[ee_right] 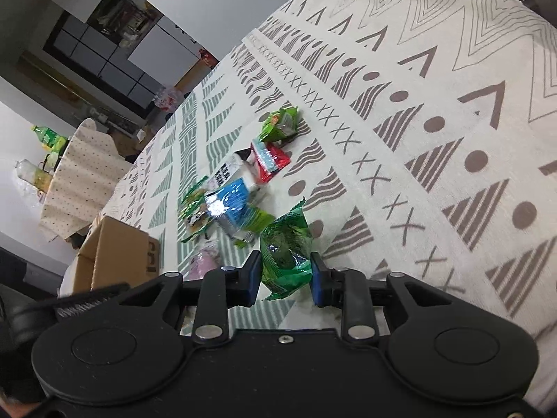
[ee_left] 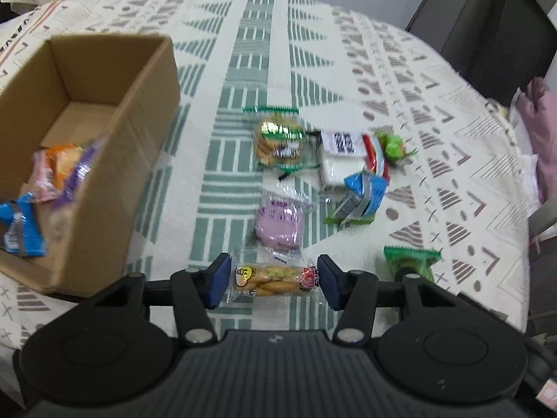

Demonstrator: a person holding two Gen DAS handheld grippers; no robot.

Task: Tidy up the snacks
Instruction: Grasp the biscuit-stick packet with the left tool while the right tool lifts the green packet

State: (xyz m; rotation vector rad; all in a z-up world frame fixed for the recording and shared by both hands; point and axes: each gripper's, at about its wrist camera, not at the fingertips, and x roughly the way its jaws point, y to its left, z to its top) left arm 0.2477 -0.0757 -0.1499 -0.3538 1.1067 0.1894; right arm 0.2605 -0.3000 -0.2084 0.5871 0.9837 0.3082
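Note:
My left gripper is shut on a clear packet of small golden crackers, held end to end between the blue pads just above the tablecloth. An open cardboard box stands to its left with several wrapped snacks inside. My right gripper is shut on a crinkled green packet, which also shows in the left wrist view. Ahead lie loose snacks: a purple packet, a green-trimmed biscuit packet, a blue packet, a white packet.
The round table wears a cream cloth with green and grey patterns and drops off at the right edge. A dark chair stands behind. The box sits left of the right gripper, beyond the other gripper's body.

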